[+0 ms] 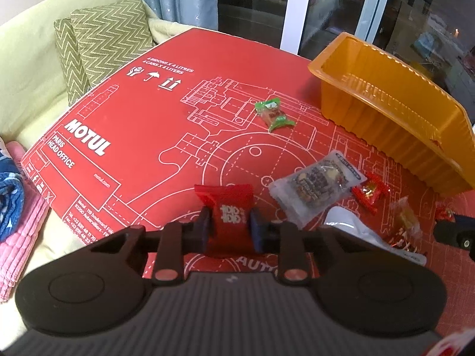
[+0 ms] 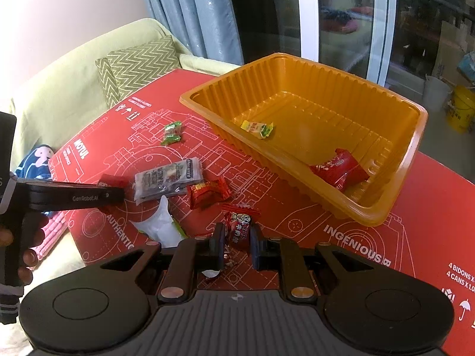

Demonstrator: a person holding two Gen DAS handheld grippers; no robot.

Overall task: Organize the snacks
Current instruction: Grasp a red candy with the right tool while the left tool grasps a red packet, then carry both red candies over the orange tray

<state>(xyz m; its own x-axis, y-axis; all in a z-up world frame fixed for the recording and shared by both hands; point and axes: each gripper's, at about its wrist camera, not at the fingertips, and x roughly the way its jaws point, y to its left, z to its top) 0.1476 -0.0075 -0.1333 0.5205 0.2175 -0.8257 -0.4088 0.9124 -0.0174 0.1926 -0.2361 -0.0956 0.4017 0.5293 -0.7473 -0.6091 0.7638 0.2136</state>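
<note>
Left wrist view showed your left claw (image 1: 230, 227) closed on a red snack packet (image 1: 228, 207), pinched between both pads and held just above the red Motul carton (image 1: 142, 136) that served as the tabletop. Ahead and to its right lay a clear packet of mixed nuts (image 1: 316, 188), a small red candy (image 1: 369, 192) touching its right edge, and a yellowish wrapped candy (image 1: 406, 218) further right. A green-wrapped candy (image 1: 274, 114) sat alone, well ahead of the claw.

Right wrist view showed your right claw (image 2: 236, 244) closed around a red twist-wrapped candy (image 2: 240, 228), low over the carton. A white torn wrapper (image 2: 161, 222) lay just to its left. The orange plastic tray (image 2: 394, 195) stood ahead and to the right, near but apart from the claw. Inside it lay a yellow-and-green candy (image 2: 256, 127) and a red packet (image 2: 338, 170) near the close right corner. A chevron cushion (image 2: 139, 69) rested on the sofa beyond.
</note>
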